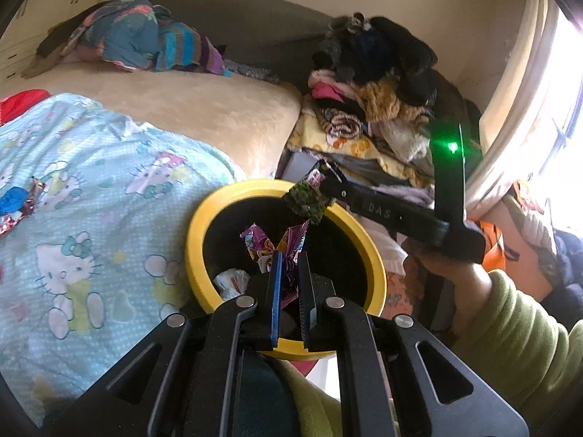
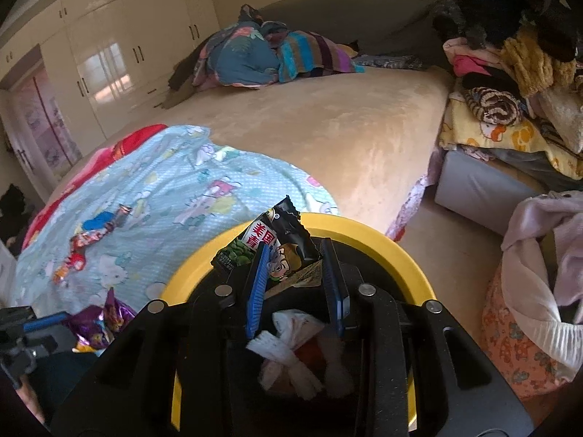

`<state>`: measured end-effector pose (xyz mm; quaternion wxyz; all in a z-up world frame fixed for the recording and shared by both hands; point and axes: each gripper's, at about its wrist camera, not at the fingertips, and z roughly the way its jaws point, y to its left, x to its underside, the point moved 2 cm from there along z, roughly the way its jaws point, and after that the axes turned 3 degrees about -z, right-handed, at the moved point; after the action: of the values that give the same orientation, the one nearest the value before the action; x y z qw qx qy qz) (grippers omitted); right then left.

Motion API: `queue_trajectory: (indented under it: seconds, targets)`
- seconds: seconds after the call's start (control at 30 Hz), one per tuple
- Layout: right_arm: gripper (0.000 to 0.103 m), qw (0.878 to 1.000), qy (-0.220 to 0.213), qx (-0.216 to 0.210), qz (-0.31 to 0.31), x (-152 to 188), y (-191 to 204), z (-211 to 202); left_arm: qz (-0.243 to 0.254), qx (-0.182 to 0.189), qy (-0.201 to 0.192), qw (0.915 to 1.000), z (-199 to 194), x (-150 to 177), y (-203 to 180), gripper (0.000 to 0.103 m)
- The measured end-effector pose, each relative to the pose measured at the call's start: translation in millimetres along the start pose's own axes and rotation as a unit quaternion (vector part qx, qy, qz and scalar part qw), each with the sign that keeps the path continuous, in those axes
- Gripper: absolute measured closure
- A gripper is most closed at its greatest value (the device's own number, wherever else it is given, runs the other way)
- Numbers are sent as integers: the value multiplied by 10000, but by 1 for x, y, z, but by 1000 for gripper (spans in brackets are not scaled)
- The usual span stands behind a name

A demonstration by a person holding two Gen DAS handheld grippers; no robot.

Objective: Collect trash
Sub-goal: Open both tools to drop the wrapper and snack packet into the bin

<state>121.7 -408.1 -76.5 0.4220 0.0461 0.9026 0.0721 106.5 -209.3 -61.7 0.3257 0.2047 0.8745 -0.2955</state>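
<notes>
Our left gripper pinches a purple wrapper over the yellow bin. Our right gripper holds a green snack packet at the bin's 12 o'clock rim, fingers seemingly parted around it. More wrappers lie on the bed at 9 o'clock.

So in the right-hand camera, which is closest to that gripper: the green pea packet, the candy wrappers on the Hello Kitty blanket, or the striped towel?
From the right gripper:
1. Green pea packet, between its fingers over the yellow bin.
2. Candy wrappers, left on the Hello Kitty blanket.
3. Striped towel, far across the bed.
</notes>
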Motion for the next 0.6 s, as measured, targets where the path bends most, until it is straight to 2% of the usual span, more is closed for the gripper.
queue_trajectory:
  seconds: [0.4,0.6]
  targets:
    - [80,9993,207,195,222,15,-24,15,1,12,388,9992,43,4,1,95]
    - [80,9988,313,222,290,21,-29,22,95,-78,428,9990,54,2,0,95]
